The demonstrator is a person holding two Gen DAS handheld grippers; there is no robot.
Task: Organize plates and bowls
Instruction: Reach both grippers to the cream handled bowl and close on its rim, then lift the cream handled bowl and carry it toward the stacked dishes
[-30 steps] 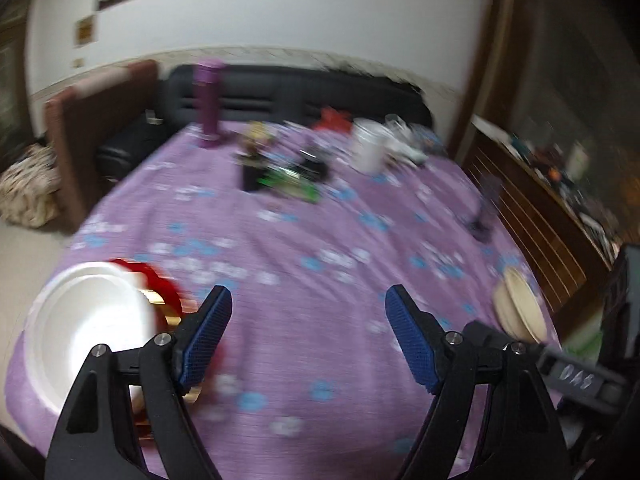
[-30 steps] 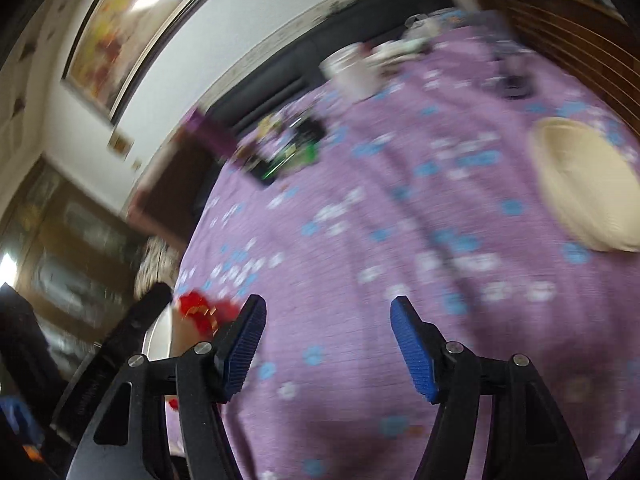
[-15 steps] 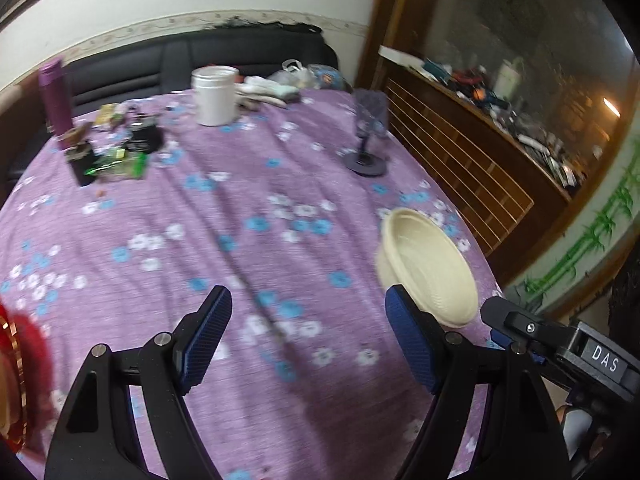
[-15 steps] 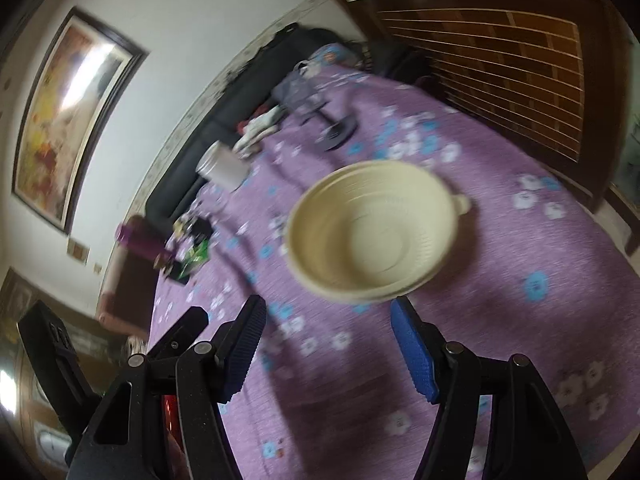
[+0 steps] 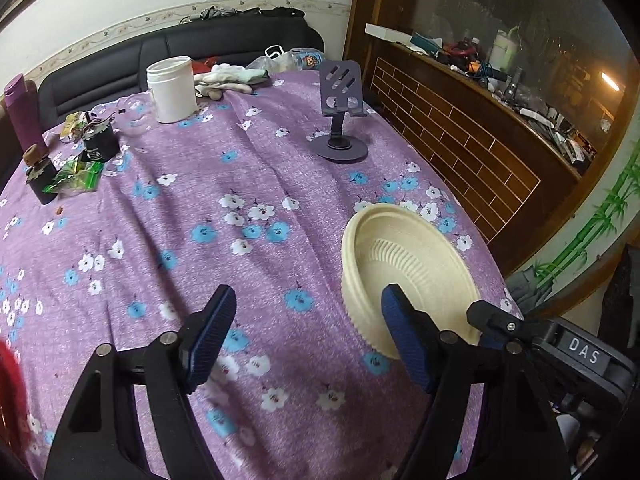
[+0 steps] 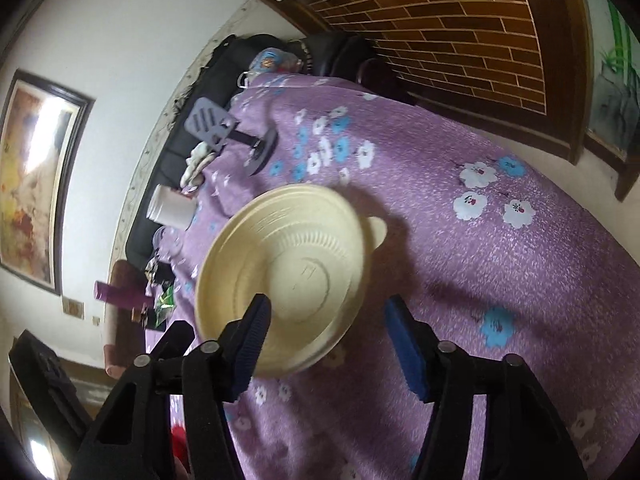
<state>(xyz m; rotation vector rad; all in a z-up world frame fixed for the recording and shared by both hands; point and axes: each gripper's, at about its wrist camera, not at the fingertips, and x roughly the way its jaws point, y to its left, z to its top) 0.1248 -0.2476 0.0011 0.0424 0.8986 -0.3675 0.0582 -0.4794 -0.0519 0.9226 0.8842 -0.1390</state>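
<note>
A cream bowl (image 5: 408, 272) sits on the worktop (image 5: 248, 184), which is covered by a purple flowered cloth, near the right edge and close to the near side. In the left wrist view the left gripper (image 5: 308, 336) hangs over the cloth with its fingers (image 5: 208, 332) spread wide and nothing between them — the right finger overlaps the bowl's near rim in the picture, though contact cannot be told. In the right wrist view, which is rolled sideways, the right gripper (image 6: 328, 348) hovers just at the same bowl (image 6: 284, 276), its blue-padded fingers (image 6: 404, 348) also wide apart and empty; one finger lies in front of the bowl's rim, the other over bare cloth. The bowl has a small tab handle and ribbed inner walls. Farther back on the worktop stand a purple phone stand (image 5: 342, 112), a white jar (image 5: 172, 88) and, at the far left, a purple bottle (image 5: 20, 112) beside some small dark jars and green wrappers. White gloves (image 5: 228, 80) lie at the far edge, with a black sofa (image 5: 180, 48) behind. A red blur shows at the near left edge — too unclear to name.
</note>
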